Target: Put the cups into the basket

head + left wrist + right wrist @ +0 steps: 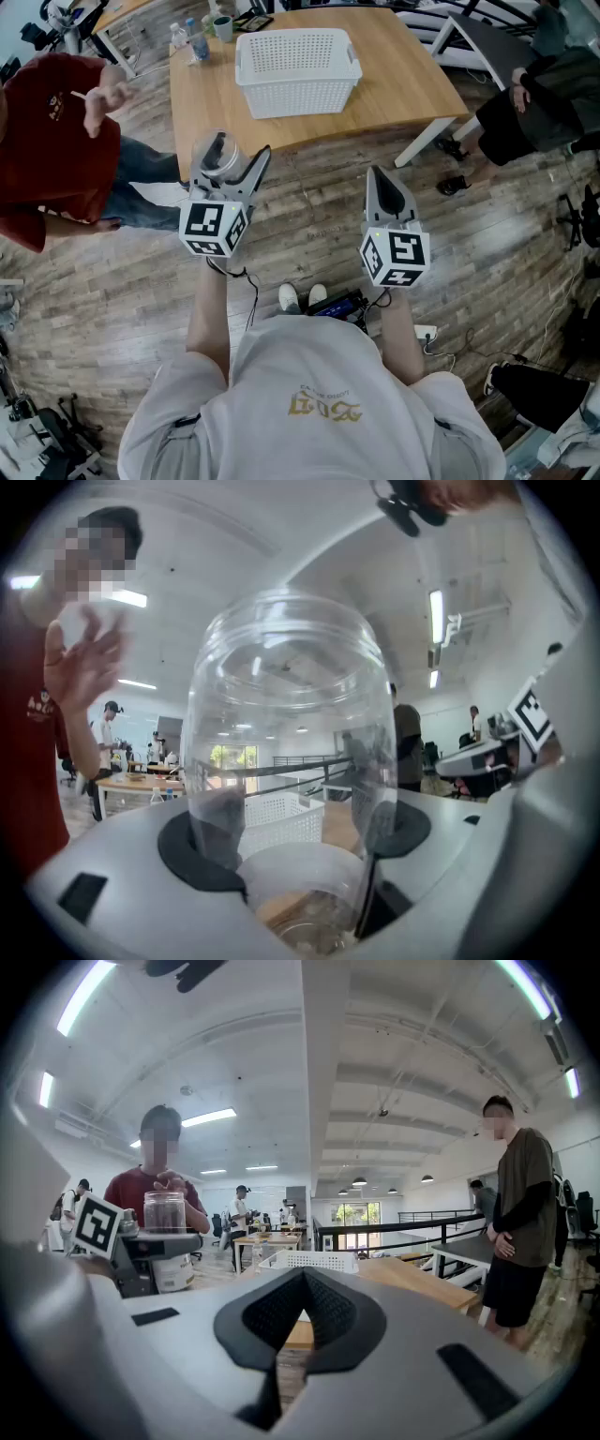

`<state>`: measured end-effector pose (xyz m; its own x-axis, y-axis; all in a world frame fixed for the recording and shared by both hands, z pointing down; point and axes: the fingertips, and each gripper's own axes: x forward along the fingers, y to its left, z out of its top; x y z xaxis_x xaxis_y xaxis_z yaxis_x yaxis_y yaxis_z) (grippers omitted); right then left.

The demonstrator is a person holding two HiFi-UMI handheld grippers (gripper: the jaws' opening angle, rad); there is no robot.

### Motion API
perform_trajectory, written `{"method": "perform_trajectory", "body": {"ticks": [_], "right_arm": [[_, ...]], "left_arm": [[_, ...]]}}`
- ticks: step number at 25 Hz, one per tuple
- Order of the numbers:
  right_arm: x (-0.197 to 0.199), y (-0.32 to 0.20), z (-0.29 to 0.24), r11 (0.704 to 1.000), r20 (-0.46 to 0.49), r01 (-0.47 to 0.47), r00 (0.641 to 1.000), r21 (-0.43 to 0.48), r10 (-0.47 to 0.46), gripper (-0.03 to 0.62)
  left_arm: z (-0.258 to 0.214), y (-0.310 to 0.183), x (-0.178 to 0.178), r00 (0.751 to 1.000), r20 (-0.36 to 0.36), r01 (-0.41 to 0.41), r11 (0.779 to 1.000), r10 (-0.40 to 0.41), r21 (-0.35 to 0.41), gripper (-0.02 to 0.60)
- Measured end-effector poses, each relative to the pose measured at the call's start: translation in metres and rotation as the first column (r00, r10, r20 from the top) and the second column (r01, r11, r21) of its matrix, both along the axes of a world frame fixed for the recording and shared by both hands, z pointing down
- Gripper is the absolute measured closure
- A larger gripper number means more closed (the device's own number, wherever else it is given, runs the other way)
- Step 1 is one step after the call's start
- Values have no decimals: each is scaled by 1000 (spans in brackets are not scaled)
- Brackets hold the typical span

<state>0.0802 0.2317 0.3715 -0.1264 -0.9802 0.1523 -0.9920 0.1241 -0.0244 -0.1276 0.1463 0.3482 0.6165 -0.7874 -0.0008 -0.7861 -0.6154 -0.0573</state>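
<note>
The left hand-held gripper [232, 155] clamps a clear cup [286, 714] upright by its sides, likely for steady carrying to the white basket [298, 70] on the bench [412, 80] well ahead, while the right hand-held gripper [375, 176] is closed, empty

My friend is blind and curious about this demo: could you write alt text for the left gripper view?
A clear cup stands upright, clamped between the two black pads of the left gripper, filling the middle. Through it shows a white basket; a person in a red shirt raises a hand at the left.
</note>
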Motion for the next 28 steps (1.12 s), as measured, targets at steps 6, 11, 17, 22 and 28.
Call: {"method": "perform_trajectory", "body": {"ticks": [6,11,17,22,28], "right_arm": [[0,10,12,999,-22,55,998,3,-54,585],[11,11,11,998,-1,68,998,15,-68,585],[21,10,8,996,48,70,996,47,-72,583],[28,12,7,994,48,80,995,70,-83,583],[31,8,10,994,47,95,994,63,-98,583]], "left_arm": [[31,67,46,997,54,-49,998,51,-29,213],[26,74,56,999,41,-30,999,31,-33,213],[24,76,62,1000,30,3,999,-1,-36,213],[20,74,67,1000,-5,30,999,-30,-35,212],[23,65,72,999,-4,43,998,-43,-40,212]]}}
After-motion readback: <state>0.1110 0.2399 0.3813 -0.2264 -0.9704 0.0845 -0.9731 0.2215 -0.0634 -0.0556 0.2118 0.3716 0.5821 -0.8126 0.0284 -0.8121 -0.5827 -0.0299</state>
